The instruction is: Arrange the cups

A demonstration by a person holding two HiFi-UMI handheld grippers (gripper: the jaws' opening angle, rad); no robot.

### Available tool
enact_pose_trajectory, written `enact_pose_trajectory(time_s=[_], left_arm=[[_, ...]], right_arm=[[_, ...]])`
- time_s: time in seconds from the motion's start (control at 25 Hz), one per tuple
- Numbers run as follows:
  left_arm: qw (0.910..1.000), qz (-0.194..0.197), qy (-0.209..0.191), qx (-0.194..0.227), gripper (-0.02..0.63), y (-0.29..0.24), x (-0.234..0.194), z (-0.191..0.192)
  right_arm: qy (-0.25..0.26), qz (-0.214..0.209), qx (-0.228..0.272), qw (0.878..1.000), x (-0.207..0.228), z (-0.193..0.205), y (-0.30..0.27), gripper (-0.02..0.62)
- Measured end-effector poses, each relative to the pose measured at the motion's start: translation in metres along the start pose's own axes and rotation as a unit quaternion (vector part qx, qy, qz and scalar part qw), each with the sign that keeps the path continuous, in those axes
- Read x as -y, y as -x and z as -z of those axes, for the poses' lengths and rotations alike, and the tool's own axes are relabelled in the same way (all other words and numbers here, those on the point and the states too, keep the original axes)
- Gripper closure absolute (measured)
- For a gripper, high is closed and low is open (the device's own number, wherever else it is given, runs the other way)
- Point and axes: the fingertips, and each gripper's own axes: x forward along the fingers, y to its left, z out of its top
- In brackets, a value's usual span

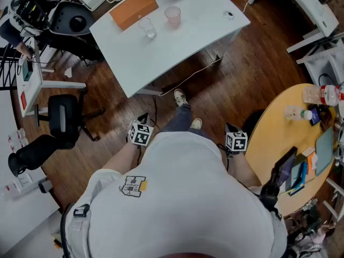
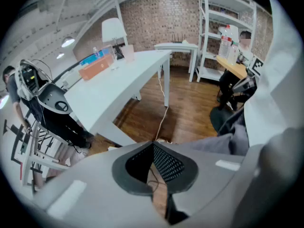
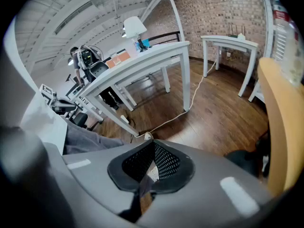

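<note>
Nothing is in hand. The left gripper (image 2: 153, 145) and the right gripper (image 3: 153, 142) both hang at the person's sides, tilted down at the floor, each with its jaws pressed together on nothing. The two cups are well away from them on the white rectangular table (image 1: 177, 52). A clear glass tumbler (image 1: 148, 27) stands just off the long near side of a flat orange box (image 1: 134, 8), and a pink translucent cup (image 1: 172, 16) stands just past that box's right end. Both sit well back from the table's near edge. The first hazard, to my eye, is the thin white cable (image 1: 199, 71) trailing over the wooden floor below that near edge, where a foot stepping in could snag it. The second is arriving with the jaws unopened, since a closed tip would push a light cup over or into the box rather than take it. The box also crowds the tumbler on its far side, so coming in from the near edge looks safer. There is plenty of bare surface to the right of the cups and towards the near edge for setting them down. At the person's right elbow the round wooden table (image 1: 274, 133) carries plastic bottles (image 1: 322, 94) close to its rim, and a black office chair (image 1: 64, 117) narrows the left side, so a wide swing either way could clip something.
</note>
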Motion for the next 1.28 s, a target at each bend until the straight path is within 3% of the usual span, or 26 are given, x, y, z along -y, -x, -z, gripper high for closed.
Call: enact_pose_trajectory(time_s=[0.16,0.48,0.64,0.92,1.12,1.28], left_arm=[[0.9952,-0.025,0.001,0.094,0.606,-0.01,-0.047,-0.08],[0.9792,-0.046,0.037,0.194,0.606,-0.03,-0.135,-0.22],[0.9688,-0.052,0.048,0.237,0.606,-0.042,-0.169,-0.271],[0.956,-0.058,0.087,0.274,0.595,-0.052,-0.197,-0.322],[0.9552,-0.041,0.095,0.278,0.558,-0.073,-0.204,-0.345],[0.9562,-0.05,0.119,0.263,0.464,-0.091,-0.2,-0.345]], right_arm=[[0.038,-0.007,0.035,0.999,-0.012,-0.078,-0.025,0.595],[0.132,-0.006,0.084,0.988,-0.023,-0.25,-0.046,0.595],[0.171,-0.012,0.109,0.979,-0.039,-0.318,-0.061,0.595],[0.267,-0.056,0.146,0.951,-0.083,-0.418,-0.067,0.595],[0.319,-0.096,0.154,0.93,-0.104,-0.483,-0.086,0.595],[0.367,-0.147,0.129,0.91,-0.116,-0.504,-0.106,0.595]])
